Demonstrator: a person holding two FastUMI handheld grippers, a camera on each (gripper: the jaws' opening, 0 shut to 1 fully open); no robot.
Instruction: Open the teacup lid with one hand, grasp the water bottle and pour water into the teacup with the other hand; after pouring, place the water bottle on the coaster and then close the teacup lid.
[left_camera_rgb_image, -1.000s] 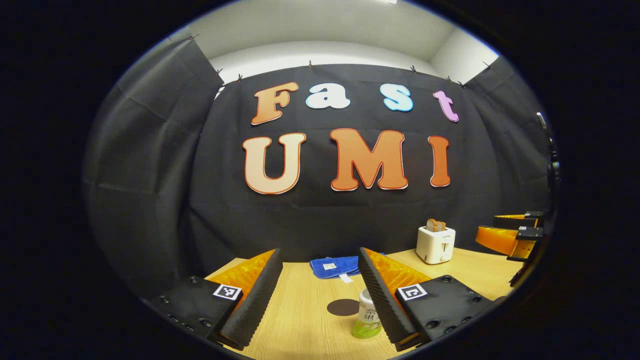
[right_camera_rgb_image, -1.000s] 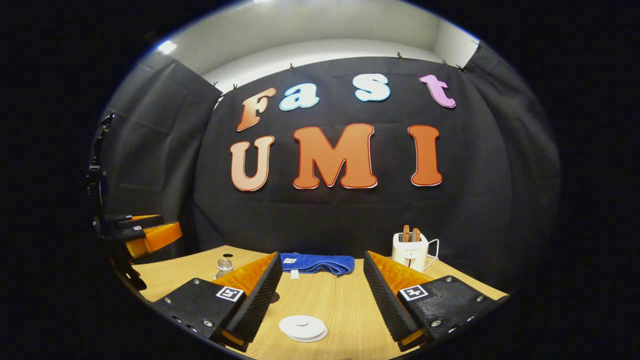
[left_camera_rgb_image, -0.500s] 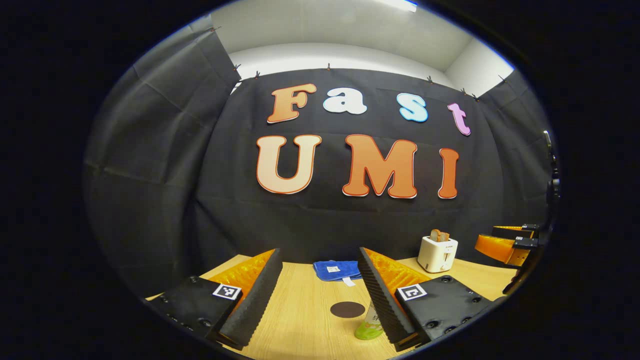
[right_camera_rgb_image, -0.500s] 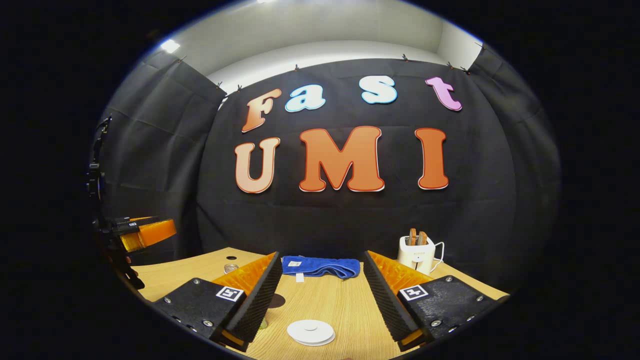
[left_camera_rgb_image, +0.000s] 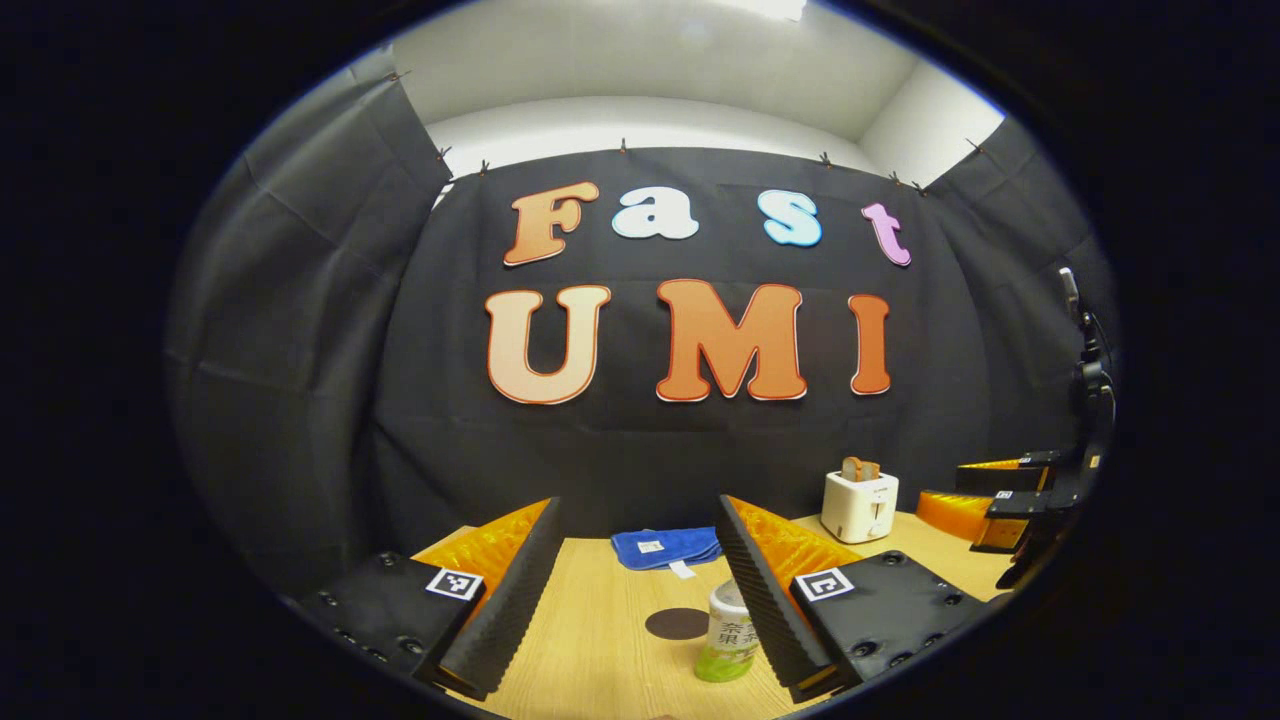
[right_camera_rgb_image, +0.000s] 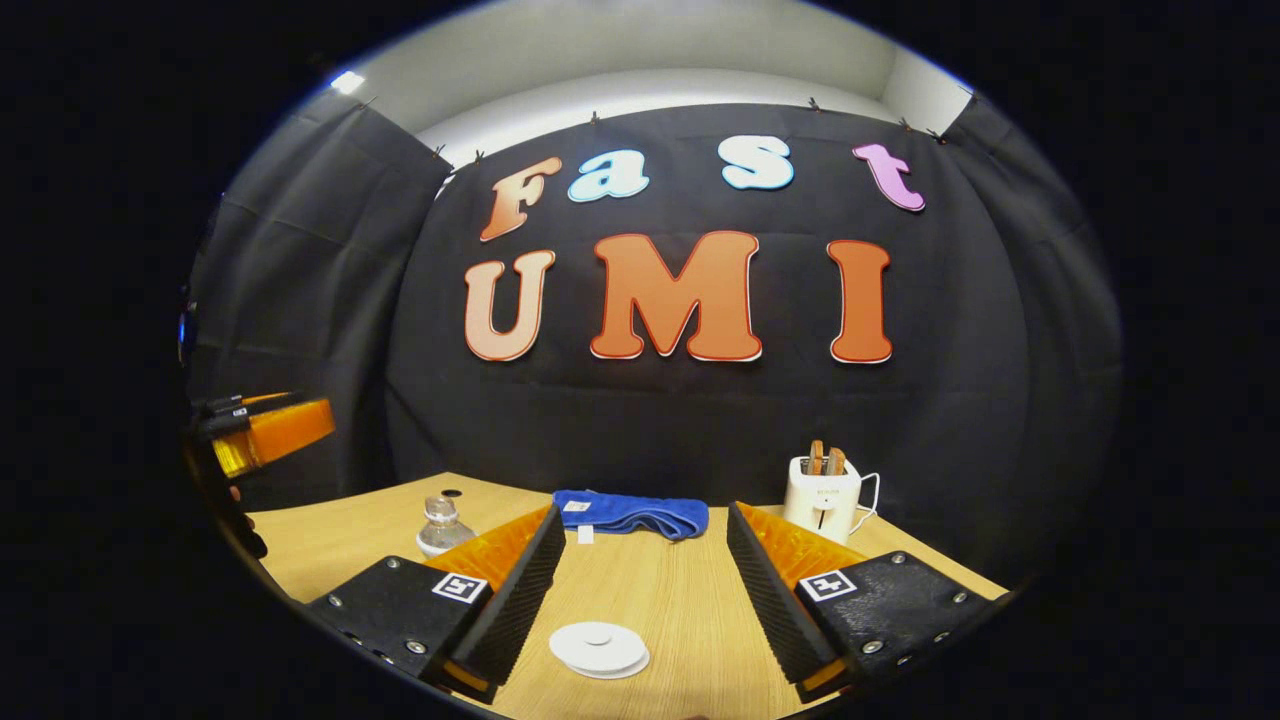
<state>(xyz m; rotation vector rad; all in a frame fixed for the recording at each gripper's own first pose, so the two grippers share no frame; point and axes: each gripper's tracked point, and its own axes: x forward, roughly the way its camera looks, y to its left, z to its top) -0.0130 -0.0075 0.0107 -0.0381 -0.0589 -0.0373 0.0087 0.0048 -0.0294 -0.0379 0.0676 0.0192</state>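
Note:
In the left gripper view, my left gripper (left_camera_rgb_image: 636, 512) is open above the wooden table (left_camera_rgb_image: 600, 650). The water bottle (left_camera_rgb_image: 728, 640), white-capped with a green label, stands low by my right-hand finger (left_camera_rgb_image: 760, 590), which partly hides it. The dark round coaster (left_camera_rgb_image: 677, 623) lies just left of the bottle. In the right gripper view, my right gripper (right_camera_rgb_image: 645, 514) is open, with the teacup's white round lid (right_camera_rgb_image: 600, 648) low between its fingers. The bottle's top (right_camera_rgb_image: 440, 525) peeks over the left finger. The left gripper (right_camera_rgb_image: 270, 435) hovers at far left.
A folded blue towel (left_camera_rgb_image: 665, 548) lies at the back of the table, with a white toaster (left_camera_rgb_image: 860, 505) holding toast to its right. The right gripper (left_camera_rgb_image: 1000, 495) hangs at the far right of the left gripper view. Black cloth walls the booth.
The left gripper view tipped up, then back down, so the bottle shows more fully again. The right gripper view shifted slightly; the left gripper sits higher in it.

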